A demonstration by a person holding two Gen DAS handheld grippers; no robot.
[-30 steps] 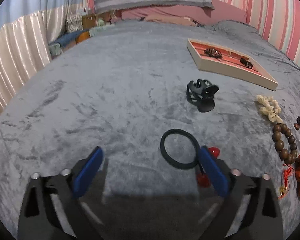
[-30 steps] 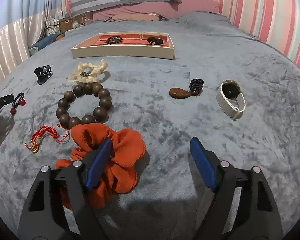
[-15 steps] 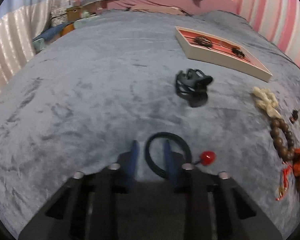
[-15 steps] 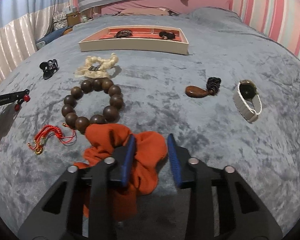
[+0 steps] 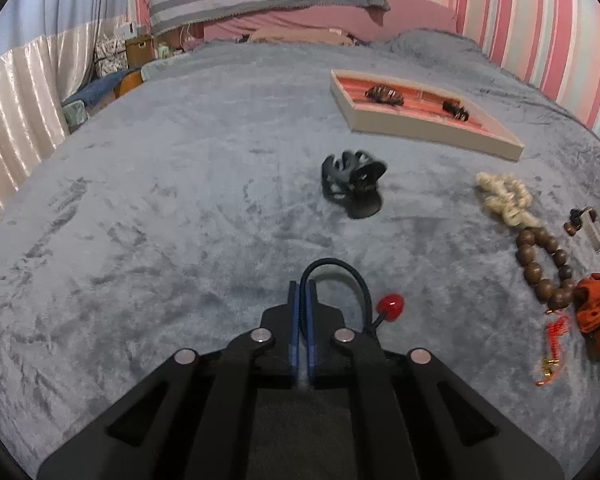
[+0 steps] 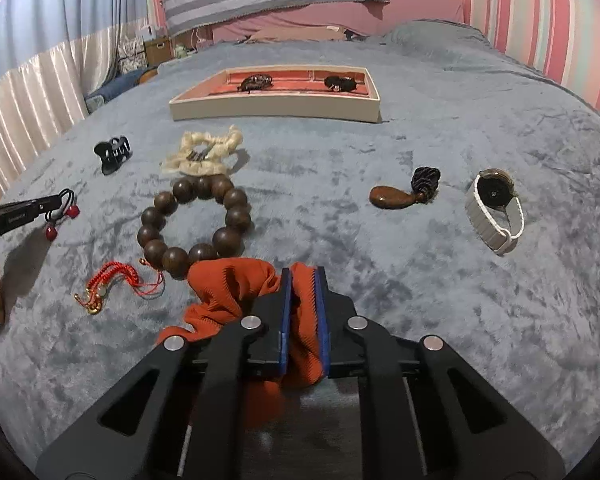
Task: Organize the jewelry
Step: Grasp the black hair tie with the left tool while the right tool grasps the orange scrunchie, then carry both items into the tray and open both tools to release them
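Note:
My left gripper (image 5: 301,288) is shut on a black hair tie (image 5: 350,276) with red beads (image 5: 390,303), held just above the grey bedspread; it also shows in the right wrist view (image 6: 62,210). My right gripper (image 6: 302,276) is shut on an orange scrunchie (image 6: 230,284). The cream tray (image 6: 276,110) with red lining lies at the far side and holds two dark items (image 6: 256,81); it also shows in the left wrist view (image 5: 432,132).
On the bedspread lie a black claw clip (image 5: 352,184), a cream scrunchie (image 6: 202,152), a wooden bead bracelet (image 6: 196,224), a red cord charm (image 6: 112,284), a brown wooden pendant (image 6: 404,192) and a white-strap watch (image 6: 496,208). Curtains hang at the left.
Both grippers closed: the left one on the black hair tie, the right one on the orange scrunchie. Both items have lifted slightly.

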